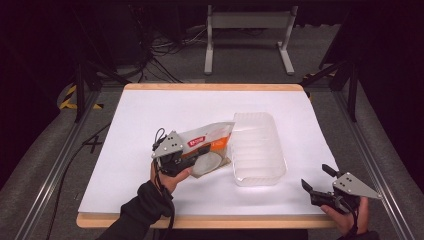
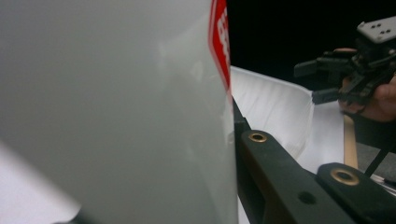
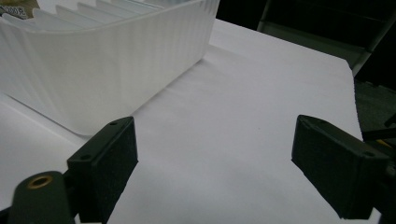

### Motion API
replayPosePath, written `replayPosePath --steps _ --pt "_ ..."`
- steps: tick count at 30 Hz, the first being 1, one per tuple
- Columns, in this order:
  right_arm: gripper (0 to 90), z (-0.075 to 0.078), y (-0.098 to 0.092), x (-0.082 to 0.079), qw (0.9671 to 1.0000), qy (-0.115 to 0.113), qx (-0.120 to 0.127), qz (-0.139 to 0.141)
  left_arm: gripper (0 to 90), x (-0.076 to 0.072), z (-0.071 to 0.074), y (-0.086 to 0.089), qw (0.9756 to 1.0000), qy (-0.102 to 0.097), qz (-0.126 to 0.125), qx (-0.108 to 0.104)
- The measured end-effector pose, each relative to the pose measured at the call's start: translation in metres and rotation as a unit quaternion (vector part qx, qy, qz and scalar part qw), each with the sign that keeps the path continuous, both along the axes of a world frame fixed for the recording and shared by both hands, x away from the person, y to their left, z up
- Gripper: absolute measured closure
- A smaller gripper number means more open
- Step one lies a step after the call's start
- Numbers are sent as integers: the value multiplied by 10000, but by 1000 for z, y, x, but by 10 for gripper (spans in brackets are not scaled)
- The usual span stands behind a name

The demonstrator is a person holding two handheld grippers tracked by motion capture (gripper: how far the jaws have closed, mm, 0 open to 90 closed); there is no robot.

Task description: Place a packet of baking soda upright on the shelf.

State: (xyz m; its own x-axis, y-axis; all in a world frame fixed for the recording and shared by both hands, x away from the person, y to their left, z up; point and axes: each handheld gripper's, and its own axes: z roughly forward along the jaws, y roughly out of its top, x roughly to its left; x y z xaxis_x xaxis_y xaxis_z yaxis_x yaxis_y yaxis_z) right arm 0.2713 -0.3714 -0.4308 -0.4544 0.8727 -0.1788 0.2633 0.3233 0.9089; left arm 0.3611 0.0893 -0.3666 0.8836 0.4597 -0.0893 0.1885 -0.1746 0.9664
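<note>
From the high view, my right gripper [image 1: 319, 181] sits nearest, at the front right corner of the table [image 1: 150, 107], jaws spread wide w/ nothing between them. In the right gripper view its two black pads frame bare white tabletop, and the ribbed wall of the tray [image 3: 93, 70] stands just ahead to the left, apart from the pads.

Next up, my left gripper [image 1: 192, 152] is at centre-left, clamped on the snack pouch [image 1: 210, 145] — white bag w/ a red label and a round clear window. The pouch is held off the table, tilted, its far end reaching to the near-left rim of the white plastic tray [image 1: 257, 150]; can't tell if it touches. In the left gripper view the pouch [image 2: 116, 107] sits right against the lens, red label at its edge, w/ the tray [image 2: 275, 107] behind and the right gripper [image 2: 317, 81] farther off.

Tray lies lengthwise, mid-right of the table — empty-looking, ribbed floor.
</note>
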Motion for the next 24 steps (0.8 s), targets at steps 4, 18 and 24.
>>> replayPosePath --steps 4,18,24 --pt "149 -1 -2 0 10000 16 33 -35 899 2 5 -9 9999 -101 -73 -75" --pt "149 -2 -2 2 10000 44 16 -25 898 10 23 -22 9985 -274 -370 -309" --pt "150 -4 -2 3 9999 79 -3 -98 899 14 27 -40 9962 -270 -724 -412"
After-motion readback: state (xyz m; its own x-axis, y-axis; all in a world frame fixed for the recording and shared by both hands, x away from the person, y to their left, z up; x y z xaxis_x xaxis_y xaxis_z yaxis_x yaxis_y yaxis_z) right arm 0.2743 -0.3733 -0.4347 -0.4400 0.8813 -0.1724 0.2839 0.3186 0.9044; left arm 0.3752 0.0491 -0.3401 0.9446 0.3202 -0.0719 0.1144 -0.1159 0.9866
